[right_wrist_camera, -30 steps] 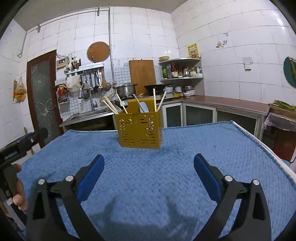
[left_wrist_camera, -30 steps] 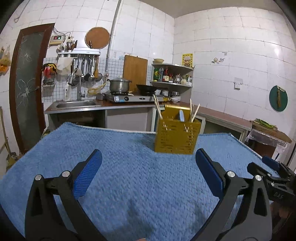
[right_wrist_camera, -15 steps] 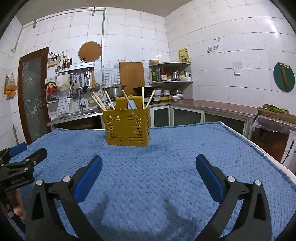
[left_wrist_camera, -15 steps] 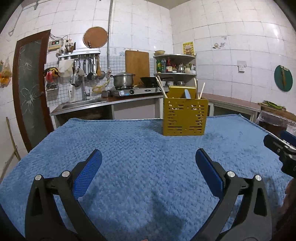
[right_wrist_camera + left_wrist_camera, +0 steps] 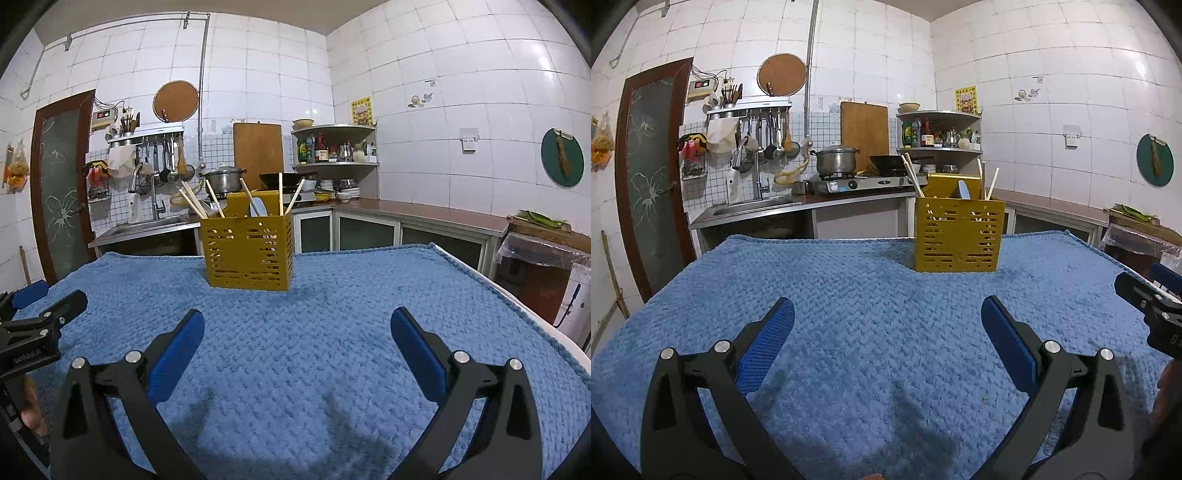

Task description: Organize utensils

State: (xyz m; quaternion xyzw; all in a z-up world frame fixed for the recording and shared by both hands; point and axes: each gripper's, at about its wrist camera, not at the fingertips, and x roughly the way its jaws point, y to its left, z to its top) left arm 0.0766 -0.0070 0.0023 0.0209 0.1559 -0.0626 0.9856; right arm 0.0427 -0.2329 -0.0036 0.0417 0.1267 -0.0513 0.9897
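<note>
A yellow slotted utensil holder point(image 5: 958, 235) point(image 5: 248, 251) stands upright on the far part of a blue towel point(image 5: 871, 317) point(image 5: 314, 332). Several wooden chopsticks point(image 5: 192, 202) point(image 5: 911, 180) and a pale spoon point(image 5: 257, 208) point(image 5: 963, 190) stick out of it. My left gripper point(image 5: 887, 334) hangs open over the near towel, nothing between its blue pads. My right gripper point(image 5: 297, 338) is open too, empty, well short of the holder. Each gripper shows at the edge of the other's view, the right gripper point(image 5: 1148, 295) and the left gripper point(image 5: 33, 314).
The towel covers a table whose right edge point(image 5: 524, 310) drops off. Behind stand a sink counter point(image 5: 753, 208), a stove with a pot point(image 5: 836, 162), a corner shelf point(image 5: 938, 133) and a dark door point(image 5: 652, 184). A hand point(image 5: 31, 410) holds the left gripper.
Both grippers have drawn back and levelled, so the holder sits higher and more centred in view. Both stay open and empty.
</note>
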